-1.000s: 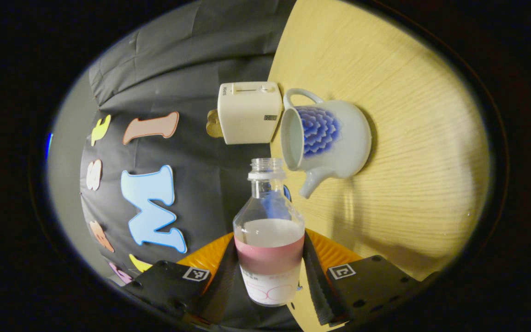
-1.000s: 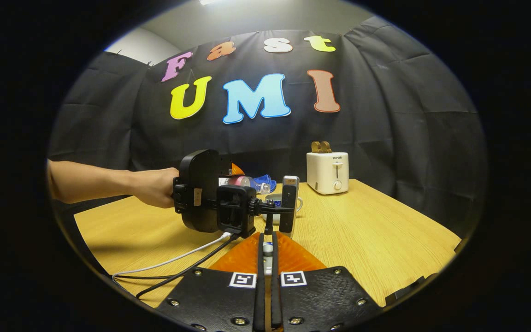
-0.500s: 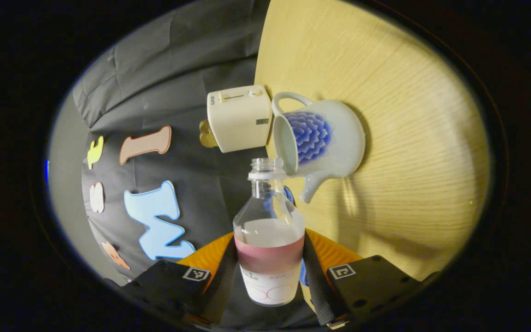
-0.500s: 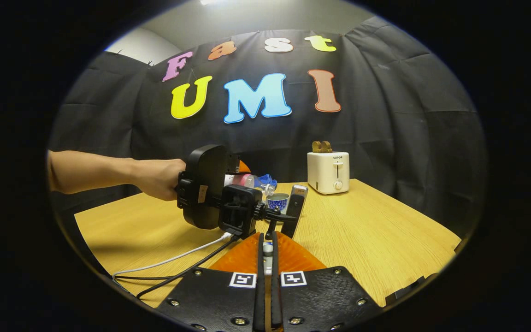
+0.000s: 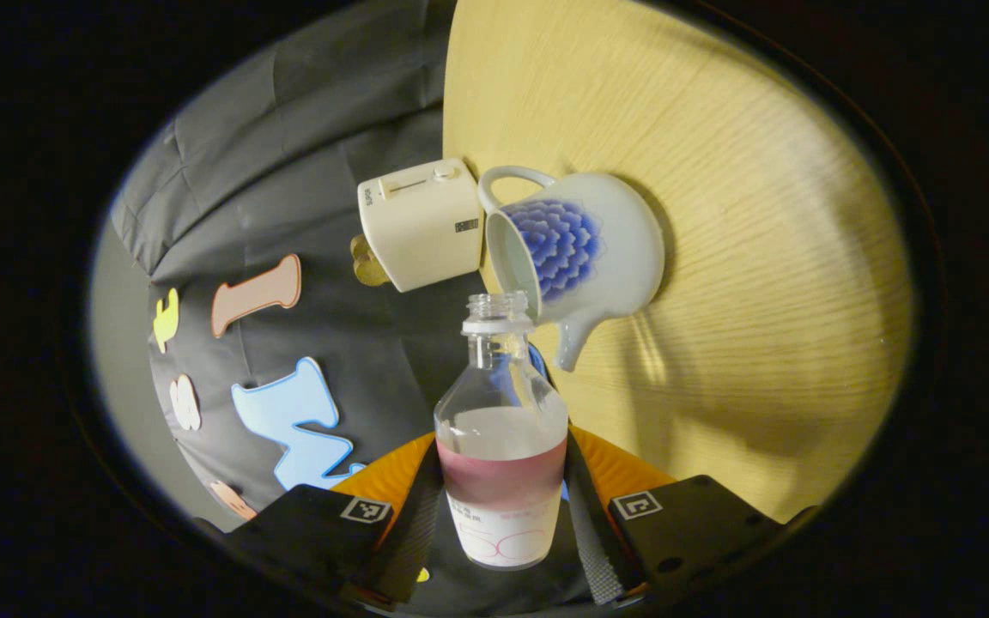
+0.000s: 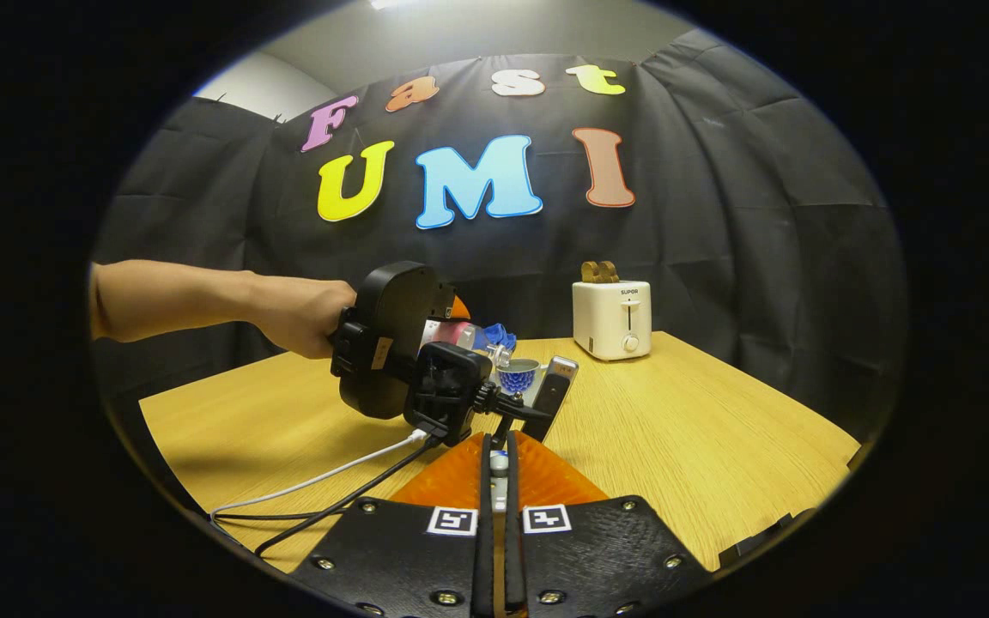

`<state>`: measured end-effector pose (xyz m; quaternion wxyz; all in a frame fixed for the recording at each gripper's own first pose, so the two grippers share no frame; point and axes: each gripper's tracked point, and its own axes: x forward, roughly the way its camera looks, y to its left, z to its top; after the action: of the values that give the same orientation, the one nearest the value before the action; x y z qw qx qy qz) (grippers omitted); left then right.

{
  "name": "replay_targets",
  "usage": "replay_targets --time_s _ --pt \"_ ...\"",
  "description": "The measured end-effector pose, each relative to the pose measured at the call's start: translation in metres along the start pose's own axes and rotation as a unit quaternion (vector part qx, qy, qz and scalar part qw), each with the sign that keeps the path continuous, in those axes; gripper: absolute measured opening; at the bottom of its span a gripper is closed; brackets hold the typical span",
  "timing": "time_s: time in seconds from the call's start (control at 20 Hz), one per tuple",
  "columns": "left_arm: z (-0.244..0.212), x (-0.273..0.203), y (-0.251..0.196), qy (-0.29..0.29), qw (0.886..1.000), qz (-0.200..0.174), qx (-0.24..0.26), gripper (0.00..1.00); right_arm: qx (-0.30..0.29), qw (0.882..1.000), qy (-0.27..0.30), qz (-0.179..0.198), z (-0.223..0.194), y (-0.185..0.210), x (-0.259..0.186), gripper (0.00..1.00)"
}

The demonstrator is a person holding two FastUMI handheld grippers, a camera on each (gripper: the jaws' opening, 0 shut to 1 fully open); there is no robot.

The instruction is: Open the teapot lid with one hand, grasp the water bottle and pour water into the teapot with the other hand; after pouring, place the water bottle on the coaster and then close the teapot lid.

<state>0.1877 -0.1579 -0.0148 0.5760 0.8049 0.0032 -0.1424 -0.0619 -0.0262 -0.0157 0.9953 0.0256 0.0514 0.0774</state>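
Two grippers engaged: left gripper [image 5: 503, 515] clamps the water bottle [image 5: 501, 446], tipped further since a second ago toward the lidless teapot [image 5: 576, 249] at centre frame (pour imminent); right gripper [image 6: 499, 493] jaws nearly shut, contents indiscernible.

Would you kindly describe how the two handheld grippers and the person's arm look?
The left gripper has a bulky black housing trailing one white and one black cable. Both grippers carry square black-and-white markers and orange ribbed panels, as on the right gripper. The person's forearm is bare.
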Motion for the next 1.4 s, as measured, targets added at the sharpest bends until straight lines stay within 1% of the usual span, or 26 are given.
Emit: replay_targets --time_s 0.05,0.1,0.2,0.25,0.5,0.6,0.9,1.15,1.2,1.25,1.4 --pt "0.0 0.0 0.001 0.001 1.0 -0.002 0.004 0.84 0.0 1.0 0.0 0.0 -0.001 0.0 0.0 0.05" --pt "0.001 -0.002 0.001 0.0 1.0 -0.001 0.008 0.78 0.0 1.0 0.0 0.0 0.0 0.0 -0.001 0.05" --pt "0.003 -0.001 0.003 -0.001 1.0 -0.002 0.013 0.78 0.0 1.0 0.0 0.0 -0.001 -0.001 0.0 0.05" --pt "0.004 0.0 0.004 -0.002 1.0 -0.002 0.016 0.84 0.001 1.0 0.0 0.0 -0.001 -0.002 -0.001 0.05" --pt "0.0 -0.003 0.016 0.003 0.999 0.012 0.045 0.84 0.001 1.0 0.0 -0.001 -0.001 -0.003 -0.001 0.05" --pt "-0.001 -0.003 0.017 0.006 0.999 0.011 0.051 0.84 0.001 1.0 0.001 -0.002 0.0 -0.003 -0.001 0.05" --pt "0.001 -0.007 0.032 0.004 0.996 0.02 0.087 0.84 0.001 1.0 0.002 -0.002 0.0 -0.004 -0.002 0.05" --pt "0.0 -0.007 0.04 0.006 0.992 0.029 0.126 0.84 0.002 1.0 0.001 -0.002 0.001 -0.005 -0.003 0.05" --pt "0.001 -0.006 0.041 0.006 0.991 0.031 0.131 0.79 0.003 1.0 0.001 -0.002 0.001 -0.005 -0.003 0.05" --pt "0.001 -0.007 0.041 0.006 0.991 0.032 0.133 0.84 0.002 1.0 0.001 -0.002 0.001 -0.005 -0.004 0.05" --pt "0.004 -0.011 0.041 0.004 0.989 0.036 0.145 0.84 0.001 1.0 0.001 -0.002 0.001 -0.005 -0.004 0.05"
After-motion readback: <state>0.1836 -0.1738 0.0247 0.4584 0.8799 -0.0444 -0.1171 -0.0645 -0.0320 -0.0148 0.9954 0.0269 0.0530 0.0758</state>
